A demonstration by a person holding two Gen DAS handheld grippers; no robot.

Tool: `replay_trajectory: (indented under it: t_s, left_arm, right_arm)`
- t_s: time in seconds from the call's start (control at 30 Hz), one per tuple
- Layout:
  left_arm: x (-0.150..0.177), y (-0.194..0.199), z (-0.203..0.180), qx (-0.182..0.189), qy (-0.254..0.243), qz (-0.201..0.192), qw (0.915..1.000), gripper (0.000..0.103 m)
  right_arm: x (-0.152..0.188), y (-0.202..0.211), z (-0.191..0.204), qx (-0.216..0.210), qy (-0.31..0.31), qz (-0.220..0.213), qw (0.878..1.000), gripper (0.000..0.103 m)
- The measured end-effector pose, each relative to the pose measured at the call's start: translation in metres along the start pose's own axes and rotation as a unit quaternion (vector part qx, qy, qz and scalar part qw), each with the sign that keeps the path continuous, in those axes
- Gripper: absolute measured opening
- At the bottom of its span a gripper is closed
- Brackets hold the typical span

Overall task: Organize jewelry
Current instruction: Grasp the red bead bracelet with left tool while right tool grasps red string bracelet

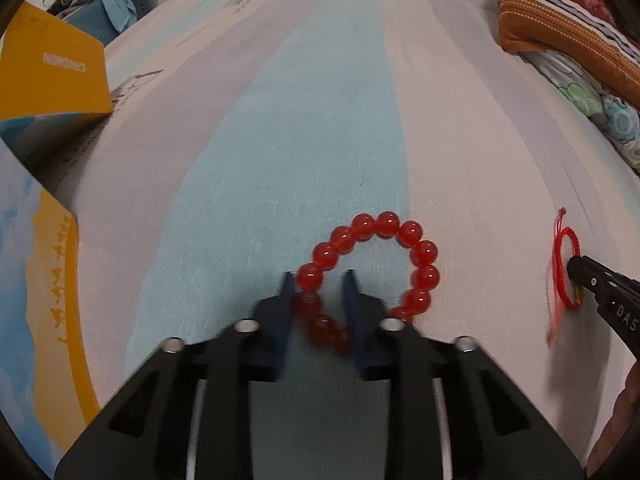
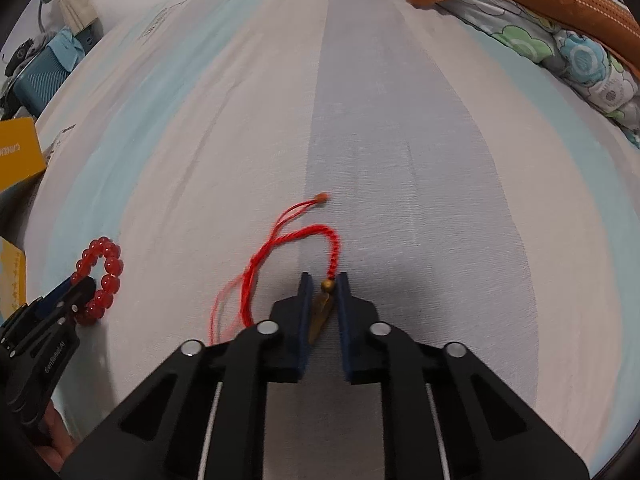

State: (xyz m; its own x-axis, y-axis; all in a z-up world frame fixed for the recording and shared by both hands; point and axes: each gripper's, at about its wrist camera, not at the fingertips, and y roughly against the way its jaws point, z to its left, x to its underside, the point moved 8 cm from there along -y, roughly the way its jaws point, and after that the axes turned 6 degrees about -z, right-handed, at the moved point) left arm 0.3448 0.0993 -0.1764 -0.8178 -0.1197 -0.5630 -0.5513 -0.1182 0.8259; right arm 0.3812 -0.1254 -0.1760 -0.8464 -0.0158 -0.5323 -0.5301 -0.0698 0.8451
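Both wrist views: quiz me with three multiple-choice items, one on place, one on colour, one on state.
1. The bead bracelet lies on:
A. a striped bedsheet
B. a wooden tray
C. a glass shelf

2. The string bracelet is:
A. green
B. red
C. white

3. The right gripper is:
A. wide open over nothing
B. shut on the string bracelet's charm end
C. holding a box

Answers:
1 A, blue and white stripes run under the beads.
2 B, the cord is red.
3 B, its fingers pinch the charm.
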Motion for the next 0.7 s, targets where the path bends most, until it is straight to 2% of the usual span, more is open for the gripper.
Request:
replay_trajectory:
  t_s: [0.07,0.33,0.7]
  left_arm:
    - [0.001,0.002,0.000,0.005,0.005,0.000,1.0000,0.013]
    - [0.002,0.012,-0.001,0.022,0.011,-0.002,0.9997,0.013]
    - [0.003,0.048,-0.006,0.053,0.001,-0.020,0.9984,0.013]
  right_arm:
    - [-0.001,0.001,0.000,0.000,-0.001,-0.003,1.000,0.009]
    - [-0.006,0.017,0.004,-0.005,-0.004,-0.025,1.000,0.008]
    - [-0.012,0.050,0.007,-0.006,-0.007,-0.048,0.999,0.008]
